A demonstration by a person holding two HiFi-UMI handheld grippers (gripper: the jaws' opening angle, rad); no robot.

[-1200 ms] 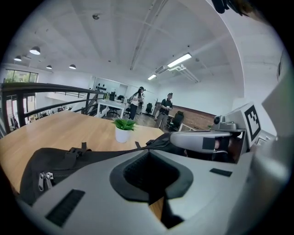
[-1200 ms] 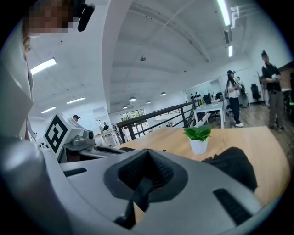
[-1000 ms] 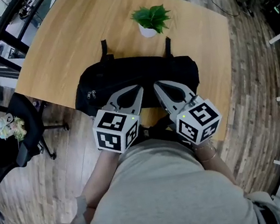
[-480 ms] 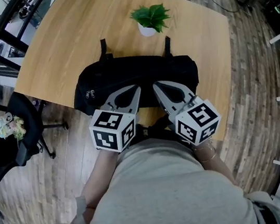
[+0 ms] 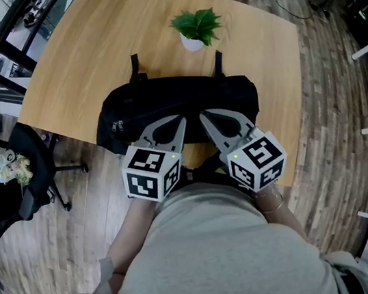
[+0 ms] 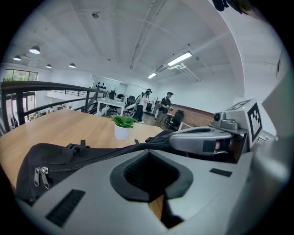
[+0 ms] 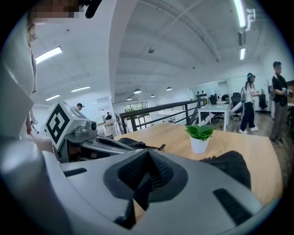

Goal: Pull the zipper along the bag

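Note:
A black duffel bag (image 5: 177,102) lies across the near part of the wooden table (image 5: 85,48). Its two metal zipper pulls (image 5: 119,125) hang at its left end, also seen in the left gripper view as zipper pulls (image 6: 40,176). My left gripper (image 5: 179,118) and right gripper (image 5: 203,115) point side by side at the bag's near side, over its middle. Both are shut with nothing between the jaws. In the left gripper view the left gripper (image 6: 149,158) shows closed pads above the bag (image 6: 69,156). The right gripper (image 7: 147,156) looks the same, the bag (image 7: 229,167) beyond it.
A small potted plant (image 5: 198,28) in a white pot stands behind the bag, near the table's far edge. A black office chair (image 5: 31,167) is on the floor at the left. People stand at desks far off (image 7: 250,98). A dark railing (image 6: 46,92) runs behind the table.
Hardly anything differs: both grippers stay shut at the bag's near side, and the left one shifts only slightly.

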